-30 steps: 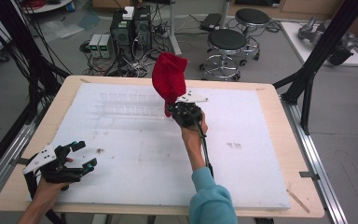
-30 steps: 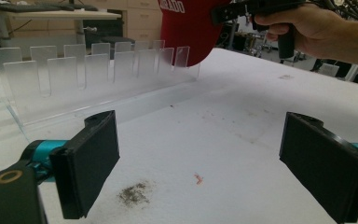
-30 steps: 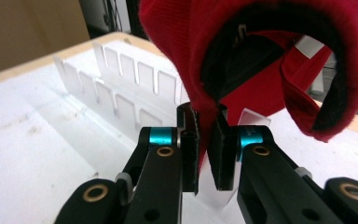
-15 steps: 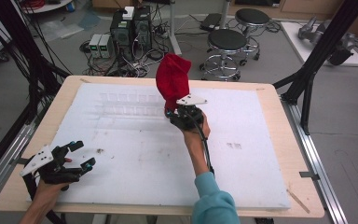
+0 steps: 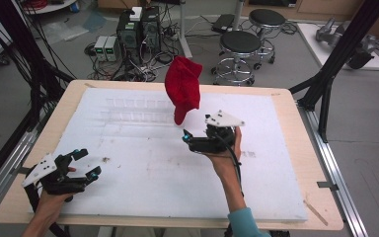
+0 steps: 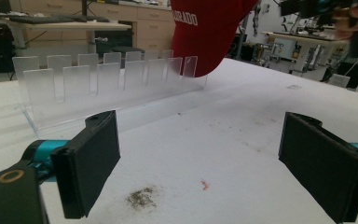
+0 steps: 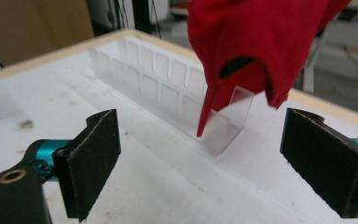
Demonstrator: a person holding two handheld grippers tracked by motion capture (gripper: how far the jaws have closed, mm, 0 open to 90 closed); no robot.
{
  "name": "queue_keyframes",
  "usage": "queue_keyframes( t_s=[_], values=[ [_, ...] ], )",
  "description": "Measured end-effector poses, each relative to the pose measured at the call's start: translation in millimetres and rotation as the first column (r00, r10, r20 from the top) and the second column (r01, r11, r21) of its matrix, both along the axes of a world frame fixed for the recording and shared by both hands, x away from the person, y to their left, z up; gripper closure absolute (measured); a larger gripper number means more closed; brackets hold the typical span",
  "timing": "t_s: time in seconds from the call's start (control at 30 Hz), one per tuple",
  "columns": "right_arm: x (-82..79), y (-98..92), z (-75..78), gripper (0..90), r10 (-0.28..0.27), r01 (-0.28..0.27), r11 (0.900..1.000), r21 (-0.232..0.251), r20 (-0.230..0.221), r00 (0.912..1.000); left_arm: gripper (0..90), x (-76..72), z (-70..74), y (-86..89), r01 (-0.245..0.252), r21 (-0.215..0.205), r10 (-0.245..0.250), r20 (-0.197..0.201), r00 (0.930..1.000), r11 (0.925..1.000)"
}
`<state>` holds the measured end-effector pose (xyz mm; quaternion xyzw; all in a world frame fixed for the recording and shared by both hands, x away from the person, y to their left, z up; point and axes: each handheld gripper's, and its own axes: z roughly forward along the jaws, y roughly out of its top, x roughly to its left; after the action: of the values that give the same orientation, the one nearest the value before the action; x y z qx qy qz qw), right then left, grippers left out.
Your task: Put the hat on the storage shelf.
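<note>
A soft red cloth cap [image 5: 182,91] with matt weave and white printed lettering. A clear, glossy plastic rack [image 6: 107,81], smooth and see-through. The surface [image 5: 143,163] is a matt white foam-like sheet, scuffed and speckled with dirt, edged in pale bare wood. Gripper fingers [image 7: 93,163] wear matt black, slightly rough padding.

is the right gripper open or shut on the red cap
Open. In its own view the right gripper has its jaws wide apart with nothing between them; the red cap hangs beyond them over the clear rack.
</note>
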<state>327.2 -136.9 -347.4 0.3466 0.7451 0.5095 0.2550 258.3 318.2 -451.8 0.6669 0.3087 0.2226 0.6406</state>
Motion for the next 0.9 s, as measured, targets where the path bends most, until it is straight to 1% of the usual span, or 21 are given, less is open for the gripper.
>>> queue_keyframes(
  t_s=[0.07, 0.1, 0.13, 0.2, 0.23, 0.27, 0.33, 0.37, 0.4, 0.47, 0.5, 0.57, 0.7, 0.77, 0.8, 0.9],
  values=[
    [-14.4, -11.2, 3.1, 11.1, 0.0, 0.001, 1.0, -0.013, 0.034, 0.9994, 12.6, -0.1, 0.1, -0.1, 0.0, 0.002, 0.0, 0.002, 1.0, 1.0],
    [-20.3, -17.7, 3.6, 11.1, 0.004, -0.004, 1.0, -0.01, 0.039, 0.9992, 12.6, -0.1, 0.1, -0.1, 0.0, 0.005, 0.0, 0.004, 1.0, 1.0],
    [-25.1, -23.0, 3.7, 11.1, -0.001, 0.001, 1.0, -0.003, 0.045, 0.999, 12.6, -0.3, 0.1, -0.5, -0.001, 0.0, 0.001, 0.005, 1.0, 1.0],
    [-38.8, -40.0, 2.5, 11.1, -0.005, 0.004, 1.0, 0.013, 0.068, 0.9977, 12.6, -0.3, 0.1, -0.3, -0.001, 0.005, 0.001, 0.005, 1.0, 1.0],
    [-41.7, -43.4, 2.1, 11.1, -0.007, 0.006, 1.0, 0.014, 0.068, 0.9977, 12.6, -0.5, 0.1, -0.6, -0.001, 0.0, 0.001, 0.004, 1.0, 1.0],
    [-46.5, -49.9, 0.5, 11.1, -0.009, 0.007, 1.0, 0.025, 0.077, 0.997, 12.6, -0.5, 0.0, -0.5, -0.002, 0.001, 0.002, 0.007, 1.0, 1.0],
    [-56.5, -62.6, -4.4, 11.1, -0.007, 0.003, 0.999, 0.048, 0.091, 0.9958, 12.6, -0.5, 0.1, -0.6, -0.004, 0.008, 0.003, 0.007, 1.0, 1.0],
    [-62.3, -70.1, -9.0, 11.1, -0.013, 0.007, 0.999, 0.054, 0.109, 0.994, 12.6, -0.6, 0.1, -1.0, -0.004, 0.009, 0.004, 0.008, 1.0, 1.0],
    [-69.8, -79.5, -17.5, 11.1, -0.022, 0.014, 0.998, 0.067, 0.119, 0.9927, 12.6, -0.8, 0.1, -1.2, -0.005, 0.008, 0.005, 0.008, 1.0, 1.0],
    [-76.2, -86.4, -27.0, 11.1, -0.032, 0.021, 0.996, 0.091, 0.128, 0.9912, 12.6, -0.9, 0.2, -1.3, -0.006, 0.013, 0.006, 0.008, 0.9999, 0.9999],
    [-79.7, -90.3, -34.1, 11.1, -0.042, 0.028, 0.995, 0.096, 0.137, 0.9897, 12.6, -1.0, 0.2, -1.3, -0.007, 0.017, 0.007, 0.009, 0.9999, 0.9998],
    [-84.8, -95.6, -47.2, 11.1, -0.058, 0.042, 0.993, 0.11, 0.142, 0.9882, 12.6, -1.2, 0.2, -2.1, -0.01, 0.02, 0.01, 0.013, 0.9999, 0.9998],
    [-89.4, -104.2, -71.5, 11.1, -0.081, 0.063, 0.991, 0.115, 0.152, 0.9852, 12.6, -1.5, 0.3, -2.4, -0.013, 0.022, 0.013, 0.013, 0.9998, 0.9997],
    [-89.8, -108.2, -80.2, 11.1, -0.098, 0.079, 0.989, 0.129, 0.147, 0.9843, 12.6, -1.6, 0.2, -2.2, -0.016, 0.021, 0.015, 0.015, 0.9998, 0.9997],
    [-89.1, -110.3, -82.9, 11.1, -0.1, 0.08, 0.988, 0.129, 0.158, 0.9824, 12.6, -1.9, 0.1, -2.3, -0.018, 0.022, 0.018, 0.016, 0.9997, 0.9996],
    [-88.0, -113.2, -89.7, 11.1, -0.113, 0.092, 0.986, 0.143, 0.15, 0.9821, 12.6, -2.3, 0.1, -2.9, -0.021, 0.028, 0.02, 0.02, 0.9996, 0.9994]
  ],
)
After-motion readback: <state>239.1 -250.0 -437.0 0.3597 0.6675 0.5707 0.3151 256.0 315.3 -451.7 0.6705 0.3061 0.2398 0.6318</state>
